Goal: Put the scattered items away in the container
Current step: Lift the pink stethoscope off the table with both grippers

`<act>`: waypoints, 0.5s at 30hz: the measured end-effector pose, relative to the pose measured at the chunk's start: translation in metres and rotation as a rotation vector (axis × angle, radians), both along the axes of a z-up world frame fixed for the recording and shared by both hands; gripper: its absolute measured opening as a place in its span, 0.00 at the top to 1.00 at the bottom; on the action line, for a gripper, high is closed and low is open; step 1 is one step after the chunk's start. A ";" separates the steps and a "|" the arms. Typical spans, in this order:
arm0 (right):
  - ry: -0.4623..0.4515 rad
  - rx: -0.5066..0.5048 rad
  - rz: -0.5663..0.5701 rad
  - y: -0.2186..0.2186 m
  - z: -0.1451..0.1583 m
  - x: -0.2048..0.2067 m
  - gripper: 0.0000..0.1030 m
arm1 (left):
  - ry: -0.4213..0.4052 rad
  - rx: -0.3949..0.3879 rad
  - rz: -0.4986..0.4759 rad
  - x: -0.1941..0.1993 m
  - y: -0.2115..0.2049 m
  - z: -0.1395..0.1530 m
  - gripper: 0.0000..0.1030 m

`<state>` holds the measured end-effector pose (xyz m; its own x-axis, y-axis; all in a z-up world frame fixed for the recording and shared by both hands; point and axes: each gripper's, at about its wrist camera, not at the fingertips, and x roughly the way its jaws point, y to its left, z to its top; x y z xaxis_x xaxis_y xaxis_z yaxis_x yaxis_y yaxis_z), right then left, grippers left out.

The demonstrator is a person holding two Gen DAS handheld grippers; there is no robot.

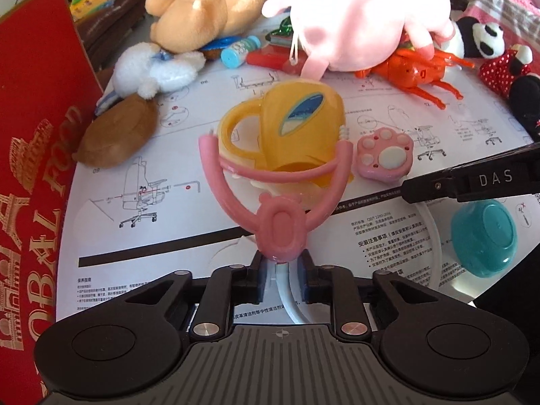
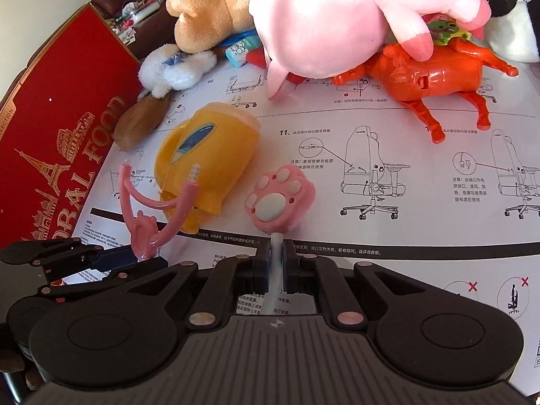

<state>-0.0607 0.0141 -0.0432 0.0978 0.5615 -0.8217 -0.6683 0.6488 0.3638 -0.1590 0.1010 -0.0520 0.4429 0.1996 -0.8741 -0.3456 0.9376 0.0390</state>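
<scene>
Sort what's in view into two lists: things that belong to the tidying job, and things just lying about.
Job:
- pink stethoscope, cord held in the left gripper
- pink paw toy, cord held in the right gripper
- yellow toy kettle
- orange horse
- pink plush
- red box

Lying about:
- printed chair-assembly sheet under the toys

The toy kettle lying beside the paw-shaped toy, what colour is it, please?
Yellow-orange plastic toy kettle; clearest in the right wrist view.

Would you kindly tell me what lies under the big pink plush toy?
Under the big pink plush toy lies an orange plastic toy animal, legs sticking out, and a red plastic item. Anything deeper beneath is covered.
</scene>
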 end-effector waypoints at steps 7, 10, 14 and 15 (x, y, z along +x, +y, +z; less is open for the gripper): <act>-0.019 -0.012 0.024 0.006 -0.005 -0.001 0.90 | 0.026 0.032 -0.033 0.013 -0.004 -0.002 0.70; -0.065 -0.027 0.044 0.011 -0.004 -0.006 0.89 | 0.032 0.052 -0.044 0.014 -0.007 -0.002 0.88; -0.129 -0.040 0.069 0.020 -0.003 -0.011 0.81 | 0.032 0.042 -0.040 0.015 -0.008 -0.002 0.92; -0.155 -0.045 0.081 0.023 -0.003 -0.014 0.82 | 0.033 0.036 -0.035 0.015 -0.007 -0.002 0.93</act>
<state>-0.0745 0.0370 -0.0463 0.1815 0.5353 -0.8249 -0.7647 0.6043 0.2239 -0.1439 0.0942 -0.0542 0.4212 0.2155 -0.8810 -0.3102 0.9470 0.0834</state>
